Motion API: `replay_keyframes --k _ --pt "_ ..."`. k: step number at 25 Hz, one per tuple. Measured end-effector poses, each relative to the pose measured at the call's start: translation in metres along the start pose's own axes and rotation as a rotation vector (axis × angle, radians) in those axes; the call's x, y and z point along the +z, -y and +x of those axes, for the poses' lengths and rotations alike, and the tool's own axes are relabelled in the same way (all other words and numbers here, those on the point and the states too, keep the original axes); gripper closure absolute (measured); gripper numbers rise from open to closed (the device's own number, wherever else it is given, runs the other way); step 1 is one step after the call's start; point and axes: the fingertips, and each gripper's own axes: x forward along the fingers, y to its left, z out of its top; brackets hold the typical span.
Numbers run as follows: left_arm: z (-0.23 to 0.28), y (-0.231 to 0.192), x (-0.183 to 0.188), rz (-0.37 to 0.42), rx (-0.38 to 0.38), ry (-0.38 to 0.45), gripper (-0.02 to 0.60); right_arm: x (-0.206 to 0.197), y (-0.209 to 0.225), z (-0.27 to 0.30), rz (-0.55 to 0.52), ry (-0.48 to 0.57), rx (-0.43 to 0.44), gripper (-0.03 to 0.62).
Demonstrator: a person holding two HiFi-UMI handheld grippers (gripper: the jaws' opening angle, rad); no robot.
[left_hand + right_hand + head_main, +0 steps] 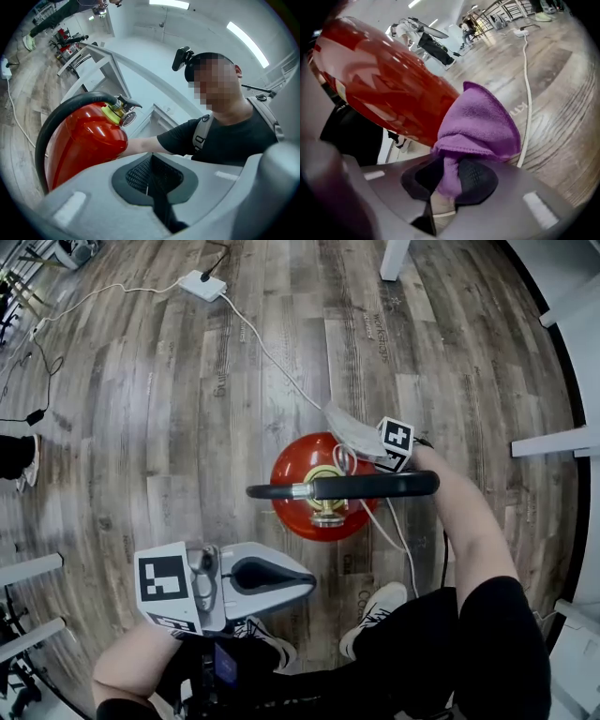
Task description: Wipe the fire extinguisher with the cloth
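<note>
The red fire extinguisher (302,507) stands upright on the wood floor, its black hose (366,487) lying across its top. My right gripper (356,435) is low at its far right side, shut on a purple cloth (480,126). The cloth bunches out of the jaws and touches the red cylinder (384,89). The cloth is hidden in the head view. My left gripper (305,579) sits just in front of the extinguisher, shut and holding nothing. In the left gripper view its shut jaws (149,176) point level past the red body (84,140) and the brass valve with gauge (123,112).
A white power strip (202,284) lies at the far left, and its white cable (272,357) runs across the floor to the extinguisher. White table legs (394,259) stand at the back and right (553,442). The person's shoe (375,610) is close behind the extinguisher.
</note>
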Motion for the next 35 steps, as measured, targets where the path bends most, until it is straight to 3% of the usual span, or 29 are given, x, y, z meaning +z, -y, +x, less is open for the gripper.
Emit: replay_keyframes --k 4,9,16,22,25,29,35 --pt "0.0 -0.001 -0.001 -0.001 0.013 0.007 0.584 -0.007 0.003 0.017 0.022 0.053 -0.048 0.516" --pt "0.005 0.004 -0.004 0.02 -0.013 0.004 0.584 0.015 -0.035 -0.03 0.014 0.242 -0.136 0.517" --pt "0.014 0.01 -0.002 0.081 -0.075 -0.006 0.584 0.06 -0.149 -0.127 -0.067 0.488 -0.302 0.516" --pt "0.023 0.019 -0.006 0.076 -0.148 -0.018 0.584 0.092 -0.262 -0.173 -0.189 0.574 -0.336 0.516" --pt "0.022 0.023 -0.01 0.067 -0.163 -0.025 0.584 0.109 -0.292 -0.188 -0.225 0.597 -0.372 0.516" --pt "0.017 0.029 -0.009 0.064 -0.164 -0.024 0.584 0.11 -0.278 -0.187 -0.155 0.586 -0.419 0.516" --pt "0.005 0.027 -0.01 0.053 -0.126 -0.017 0.584 0.064 -0.186 -0.107 0.021 0.456 -0.365 0.514"
